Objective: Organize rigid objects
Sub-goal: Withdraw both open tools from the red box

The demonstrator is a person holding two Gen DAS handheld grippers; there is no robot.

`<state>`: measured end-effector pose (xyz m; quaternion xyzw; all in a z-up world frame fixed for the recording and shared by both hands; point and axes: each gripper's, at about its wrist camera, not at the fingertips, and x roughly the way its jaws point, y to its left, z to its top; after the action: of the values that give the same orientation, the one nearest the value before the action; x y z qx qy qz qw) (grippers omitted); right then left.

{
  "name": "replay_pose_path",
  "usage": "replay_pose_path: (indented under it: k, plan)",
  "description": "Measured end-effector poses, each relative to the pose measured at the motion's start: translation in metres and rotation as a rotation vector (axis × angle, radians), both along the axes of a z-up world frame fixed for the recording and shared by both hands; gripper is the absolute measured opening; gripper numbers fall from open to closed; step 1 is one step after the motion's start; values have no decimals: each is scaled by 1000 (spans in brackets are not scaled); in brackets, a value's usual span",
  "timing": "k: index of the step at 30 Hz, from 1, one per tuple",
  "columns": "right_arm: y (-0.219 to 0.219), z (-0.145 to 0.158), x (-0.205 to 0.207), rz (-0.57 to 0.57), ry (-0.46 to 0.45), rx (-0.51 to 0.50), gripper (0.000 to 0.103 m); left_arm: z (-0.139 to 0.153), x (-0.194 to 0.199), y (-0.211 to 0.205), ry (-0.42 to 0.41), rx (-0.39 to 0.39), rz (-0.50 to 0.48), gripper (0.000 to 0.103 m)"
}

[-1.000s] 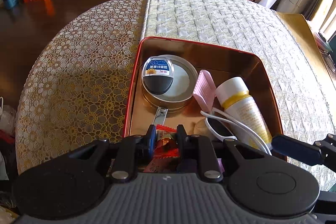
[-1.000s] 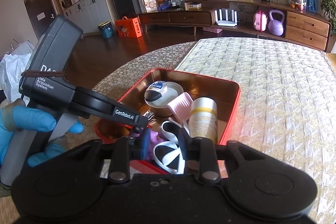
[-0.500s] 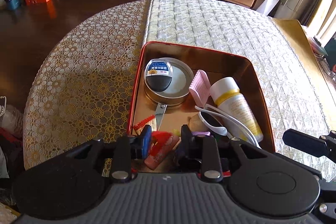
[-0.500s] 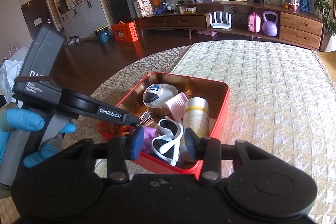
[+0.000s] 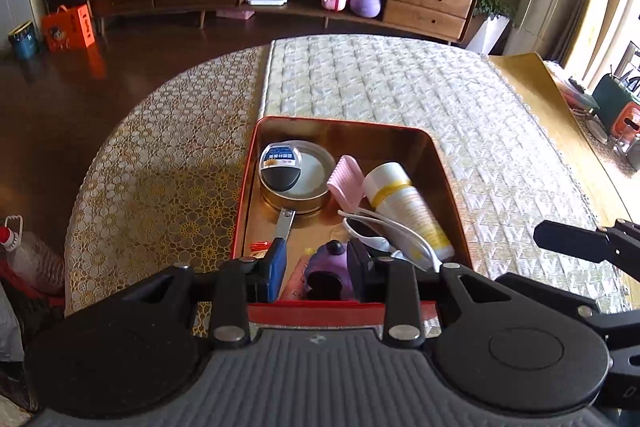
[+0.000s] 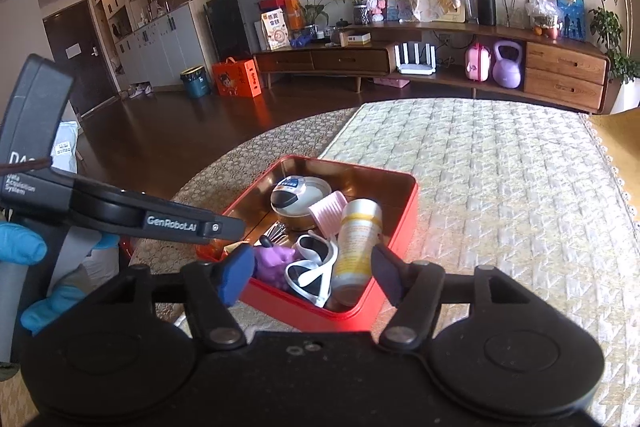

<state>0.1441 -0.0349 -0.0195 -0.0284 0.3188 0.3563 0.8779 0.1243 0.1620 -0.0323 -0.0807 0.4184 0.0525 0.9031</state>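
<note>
A red tin tray (image 5: 448, 163) (image 6: 404, 223) sits on the table. It holds a round tin with a dark lid (image 5: 296, 175), a pink comb (image 5: 347, 181), a white and yellow bottle (image 5: 408, 203) (image 6: 358, 235), white sunglasses (image 5: 384, 231) (image 6: 316, 267), a purple toy (image 5: 330, 267) (image 6: 274, 261), a metal tool (image 5: 285, 223) and a small packet. My left gripper (image 5: 316, 269) is open and empty above the tray's near edge. My right gripper (image 6: 312, 273) is open wide and empty, in front of the tray's near corner.
The round table carries a gold lace cloth (image 5: 160, 179) on the left and a cream quilted cloth (image 5: 400, 83) on the right. A low wooden sideboard (image 6: 440, 63) stands across the room. A plastic bottle (image 5: 24, 251) stands on the floor at the left.
Both grippers have opened and pulled back and up from the tray. The left has let go of the red packet, the right of the sunglasses, which lie in the tray.
</note>
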Motion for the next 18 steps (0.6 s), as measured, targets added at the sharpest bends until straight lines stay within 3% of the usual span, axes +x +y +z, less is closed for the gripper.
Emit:
replay_pose_path:
  k: [1,3,11,18]
  plan:
    - [-2,1,-1,-4,-4,6,68,2,-4,-2,-14,-3,-2,62]
    - [-7,3,-3,-4,-13,14,72,8,-11,-5,-53,-3,-4,73]
    - [-21,9,-11,-18,-31,49,86,20,-28,-20,-86,21,-7,73]
    - [-34,15,-21,-32,-66,86,103,26,-41,-32,-106,22,-19,82]
